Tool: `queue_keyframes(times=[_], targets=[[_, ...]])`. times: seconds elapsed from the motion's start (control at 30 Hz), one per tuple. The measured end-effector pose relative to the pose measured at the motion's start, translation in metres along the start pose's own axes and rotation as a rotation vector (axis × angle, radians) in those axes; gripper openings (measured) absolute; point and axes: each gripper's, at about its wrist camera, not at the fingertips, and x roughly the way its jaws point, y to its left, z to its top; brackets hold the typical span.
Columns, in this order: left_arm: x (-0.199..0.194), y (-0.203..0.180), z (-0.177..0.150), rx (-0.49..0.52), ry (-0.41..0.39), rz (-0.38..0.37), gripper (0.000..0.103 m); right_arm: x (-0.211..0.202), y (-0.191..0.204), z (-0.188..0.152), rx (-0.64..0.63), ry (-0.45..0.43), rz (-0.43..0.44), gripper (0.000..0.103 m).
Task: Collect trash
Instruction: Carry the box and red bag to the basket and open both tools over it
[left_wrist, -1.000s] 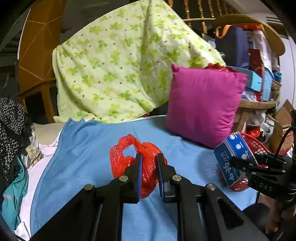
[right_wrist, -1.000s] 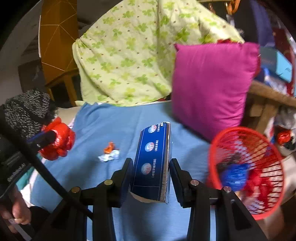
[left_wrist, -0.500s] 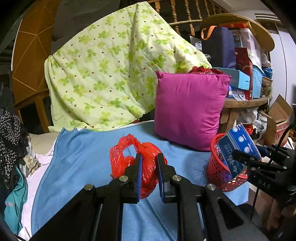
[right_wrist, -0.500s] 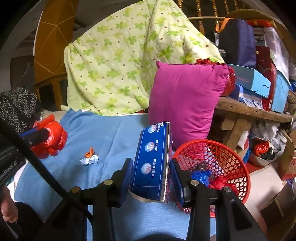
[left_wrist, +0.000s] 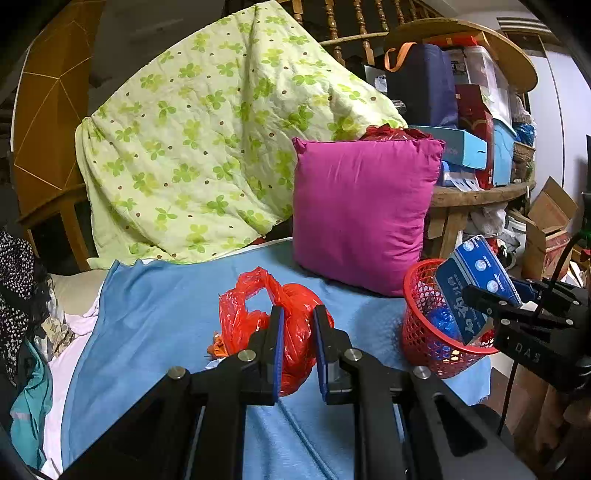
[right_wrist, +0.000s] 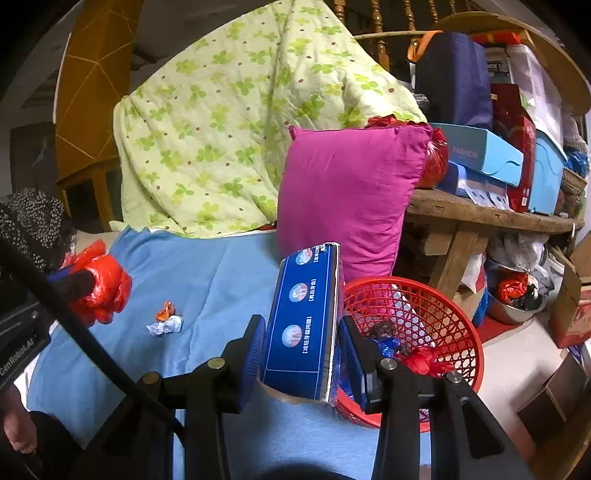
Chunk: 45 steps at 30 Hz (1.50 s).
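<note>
My left gripper (left_wrist: 297, 350) is shut on a crumpled red plastic bag (left_wrist: 291, 321), held above the blue sheet (left_wrist: 159, 317). The bag also shows in the right wrist view (right_wrist: 99, 291) at the left. My right gripper (right_wrist: 301, 354) is shut on a blue carton (right_wrist: 306, 317) with round pictures, held just left of the red mesh basket (right_wrist: 436, 314). In the left wrist view the carton (left_wrist: 472, 284) hangs over the basket (left_wrist: 424, 332). The basket holds blue and red wrappers. A white and orange crumpled scrap (right_wrist: 166, 323) lies on the sheet.
A magenta pillow (left_wrist: 362, 214) stands behind the basket. A green clover quilt (left_wrist: 207, 147) is draped behind. A wooden table (right_wrist: 491, 218) stacked with boxes is at the right. Clothes (left_wrist: 22, 295) lie left of the sheet. Cardboard boxes (left_wrist: 546, 229) stand on the floor.
Both grippers have pulled back and to the right with their loads. The basket has come into full view and the carton now hangs by its rim.
</note>
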Motion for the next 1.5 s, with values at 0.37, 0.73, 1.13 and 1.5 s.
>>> queue_keyframes(times=[0.37, 0.73, 1.13, 1.5], targets=[[-0.001, -0.016, 0.007, 0.031, -0.002, -0.019, 0.016, 0.000, -0.019, -0.001, 0.031, -0.001, -0.012, 0.044], [0.003, -0.042, 0.020, 0.073, -0.019, -0.070, 0.016, -0.006, -0.061, -0.002, 0.112, -0.011, -0.035, 0.044], [0.025, -0.082, 0.043, 0.065, -0.043, -0.243, 0.016, -0.015, -0.142, -0.010, 0.299, -0.033, -0.066, 0.044], [0.064, -0.135, 0.051, 0.089, -0.002, -0.373, 0.016, -0.016, -0.188, -0.026, 0.417, -0.069, -0.041, 0.045]])
